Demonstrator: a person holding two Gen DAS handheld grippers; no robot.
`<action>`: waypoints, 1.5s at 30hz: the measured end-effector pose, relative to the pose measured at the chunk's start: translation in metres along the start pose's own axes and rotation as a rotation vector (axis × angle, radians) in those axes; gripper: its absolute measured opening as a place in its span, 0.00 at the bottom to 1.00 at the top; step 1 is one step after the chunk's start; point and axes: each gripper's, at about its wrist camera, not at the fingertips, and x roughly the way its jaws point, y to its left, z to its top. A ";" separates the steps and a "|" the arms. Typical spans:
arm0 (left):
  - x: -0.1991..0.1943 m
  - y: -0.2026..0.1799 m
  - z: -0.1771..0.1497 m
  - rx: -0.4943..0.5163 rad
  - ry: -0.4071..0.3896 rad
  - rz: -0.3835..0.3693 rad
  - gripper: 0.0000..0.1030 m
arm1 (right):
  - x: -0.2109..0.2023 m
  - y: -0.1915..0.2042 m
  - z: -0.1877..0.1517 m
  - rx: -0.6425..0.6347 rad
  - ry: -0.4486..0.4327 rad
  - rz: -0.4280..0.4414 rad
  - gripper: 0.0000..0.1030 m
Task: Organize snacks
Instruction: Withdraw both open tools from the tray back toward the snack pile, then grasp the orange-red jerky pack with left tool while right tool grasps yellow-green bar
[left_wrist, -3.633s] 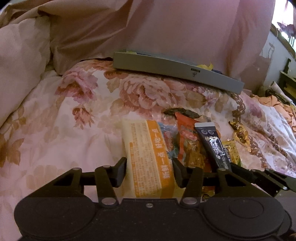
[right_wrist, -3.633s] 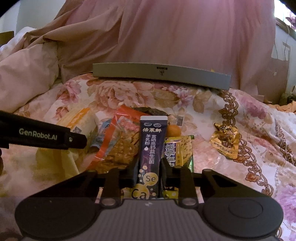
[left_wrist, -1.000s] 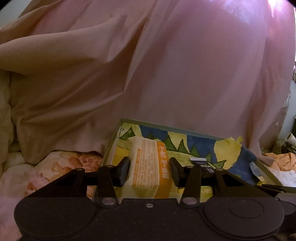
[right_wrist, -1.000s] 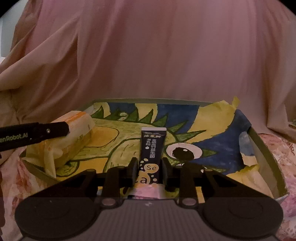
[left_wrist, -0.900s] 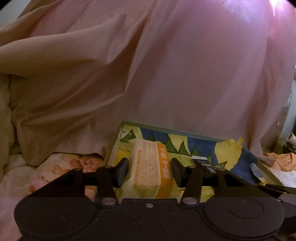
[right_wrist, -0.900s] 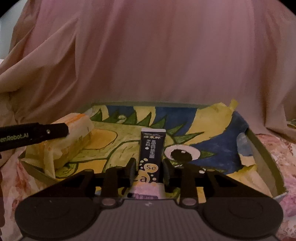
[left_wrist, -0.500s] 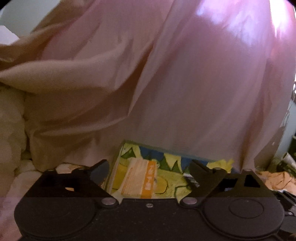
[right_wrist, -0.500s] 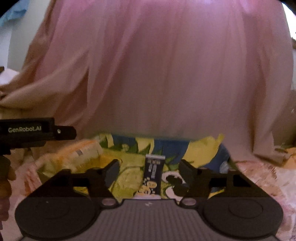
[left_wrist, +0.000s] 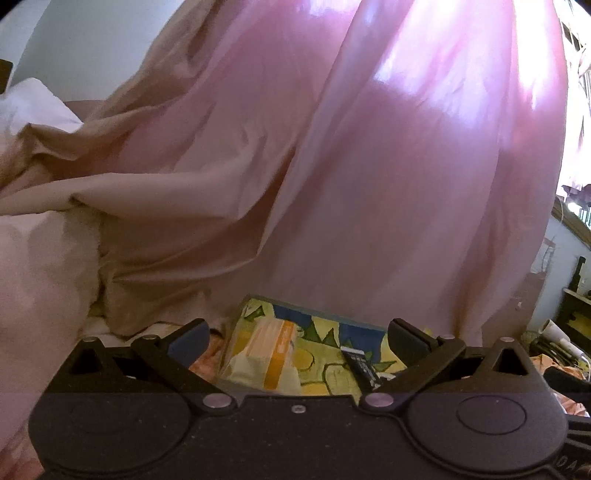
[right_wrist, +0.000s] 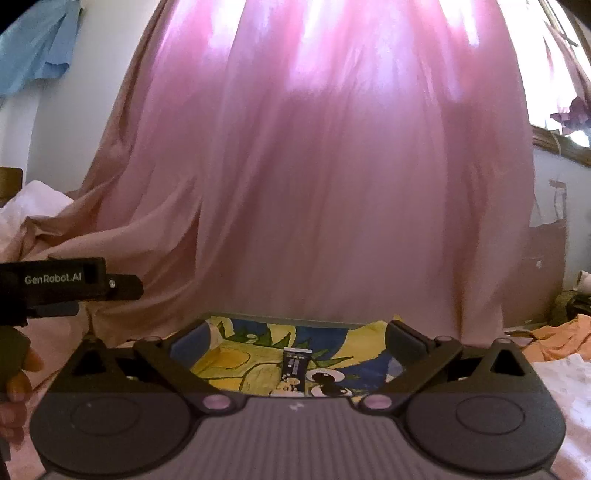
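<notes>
We had the left gripper (left_wrist: 297, 334) spread wide, jaws just opened, nothing between its fingers. Below and ahead of it, the orange-and-cream snack pack (left_wrist: 271, 354) lay flat at the left end of the painted tray (left_wrist: 325, 326). Just right of that pack, apart from it, the dark stick sachet (left_wrist: 360, 363) lay on the tray's yellow-green artwork. Both looked set down and free of any pad.

Further right, we had the right gripper (right_wrist: 297, 336) just as wide, jaws likewise just opened, holding nothing. From its wrist view the sachet (right_wrist: 295, 369) sat mid-tray, pointing away from us, with the tray (right_wrist: 255, 345) framed between the spread fingers. The left gripper's body showed at that view's left edge, raised over the bedding.

Pink curtain (right_wrist: 332, 166) filled the background in both views.

Our read: two snacks delivered, this pair done. The bed surface where any other snacks would lie was out of view here, so we could not tell how many remained. Likely next was to go back for more, if any were left.
</notes>
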 end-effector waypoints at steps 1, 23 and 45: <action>-0.006 -0.001 -0.002 0.001 0.000 0.001 0.99 | -0.008 0.000 -0.001 0.005 -0.003 -0.005 1.00; -0.087 0.001 -0.079 0.121 0.124 -0.009 0.99 | -0.105 -0.003 -0.059 0.002 0.094 -0.120 1.00; -0.064 0.010 -0.127 0.227 0.403 0.005 0.99 | -0.086 0.016 -0.123 -0.042 0.461 -0.116 1.00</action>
